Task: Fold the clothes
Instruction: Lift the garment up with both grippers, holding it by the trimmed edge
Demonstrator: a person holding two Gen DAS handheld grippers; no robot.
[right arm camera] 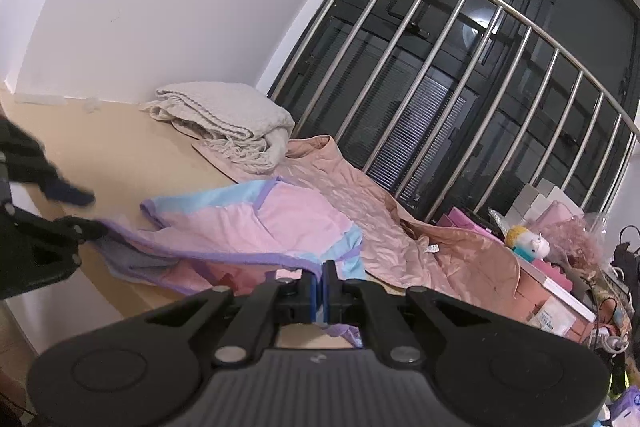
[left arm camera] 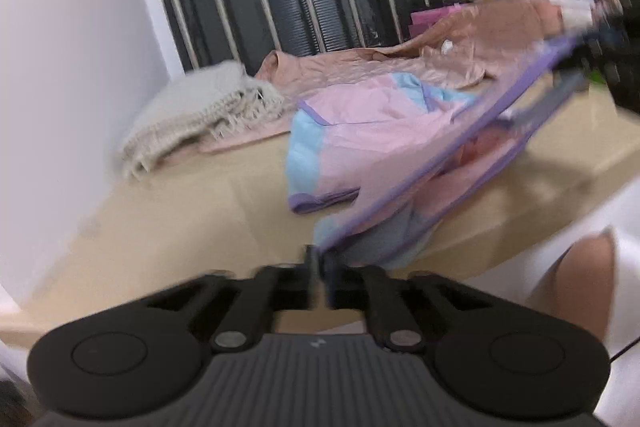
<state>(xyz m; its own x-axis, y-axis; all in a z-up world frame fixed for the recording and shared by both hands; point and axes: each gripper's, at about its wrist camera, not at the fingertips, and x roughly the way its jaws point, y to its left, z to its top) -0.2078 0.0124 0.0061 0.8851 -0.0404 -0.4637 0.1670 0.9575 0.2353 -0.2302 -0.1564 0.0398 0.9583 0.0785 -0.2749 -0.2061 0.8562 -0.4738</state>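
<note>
A pink garment [left arm camera: 372, 131] with light-blue panels and purple trim lies partly spread on the beige table [left arm camera: 180, 211]. My left gripper [left arm camera: 320, 259] is shut on its purple hem at the near table edge. The hem runs taut up to the right, where my right gripper [left arm camera: 560, 87] shows blurred. In the right wrist view the right gripper [right arm camera: 320, 275] is shut on the purple trim of the garment [right arm camera: 280, 223]. The left gripper [right arm camera: 88, 213] is at the left edge, at the garment's far corner, which is lifted off the table [right arm camera: 120, 155].
A folded grey knitted blanket [right arm camera: 224, 119] sits at the back by the white wall. It rests on a salmon quilted garment [right arm camera: 360, 195] that lies behind the pink one. A steel railing [right arm camera: 440, 67] fronts a dark window. Boxes and a plush toy [right arm camera: 524, 239] crowd the right. A person's knee [left arm camera: 588, 275] shows.
</note>
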